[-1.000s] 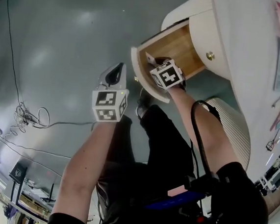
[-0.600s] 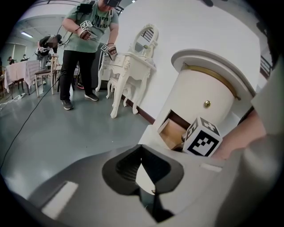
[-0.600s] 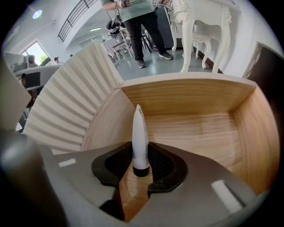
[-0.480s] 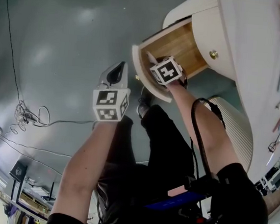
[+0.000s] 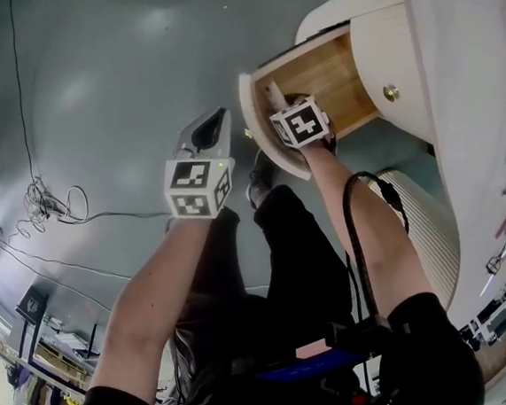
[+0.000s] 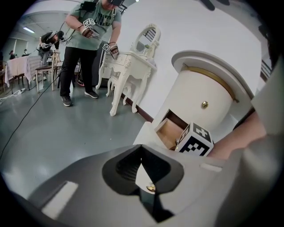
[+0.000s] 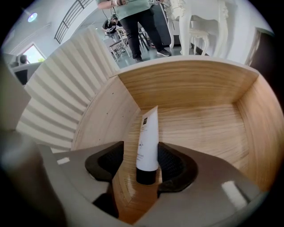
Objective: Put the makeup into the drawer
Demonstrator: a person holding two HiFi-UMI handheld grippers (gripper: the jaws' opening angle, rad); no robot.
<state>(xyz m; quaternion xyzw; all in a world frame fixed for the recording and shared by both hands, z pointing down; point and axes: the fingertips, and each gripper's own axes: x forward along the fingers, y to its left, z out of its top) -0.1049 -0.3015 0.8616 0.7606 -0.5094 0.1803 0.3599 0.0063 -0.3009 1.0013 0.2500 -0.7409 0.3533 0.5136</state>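
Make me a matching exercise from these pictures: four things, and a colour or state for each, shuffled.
Things:
1. makeup tube
2. drawer
3. left hand-held gripper
4. knob

Colour or state:
A. pulled open, wooden inside
B. gold
C. white with a black cap
D. jaws together, nothing held

Pairs: 1-C, 2-A, 3-D, 4-B.

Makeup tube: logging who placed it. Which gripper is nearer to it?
Right. The right gripper is down in the drawer with the makeup tube between its jaws, which have just been opening. The left gripper hangs outside the drawer, over the floor, jaws together.
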